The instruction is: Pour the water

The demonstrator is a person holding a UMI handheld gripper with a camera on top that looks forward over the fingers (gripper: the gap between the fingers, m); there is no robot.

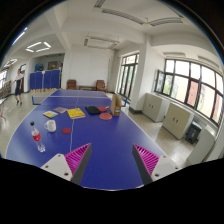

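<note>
- Claw point(108, 160) held wide above the near end of a blue bench point(105, 135), nothing between its fingers.
- Two pink pads showing: left pad point(77, 156), right pad point(147, 158), well apart, bare blue surface between.
- Bottle point(36, 136) with a red cap and a red label standing upright at the left edge of the bench, ahead of and left of the left finger, apart from it.
- Red-topped object point(51, 126) standing just beyond the bottle, nearer the middle; too small to tell what kind.
- Yellow sheet point(76, 114) lying flat farther along, with a red patch point(68, 129) nearer on the surface.
- Dark tray point(93, 110) and a red disc point(105, 117) lying far along the middle, other small flat things beside them, too small to name.
- Brown upright object point(116, 102) standing at the far right part of the bench.
- Tall windows point(190, 85) along the right wall, low white cabinets point(168, 112) beneath.
- Chairs point(71, 85) set by the far wall.
- Strip lights point(100, 43) on the ceiling.
</note>
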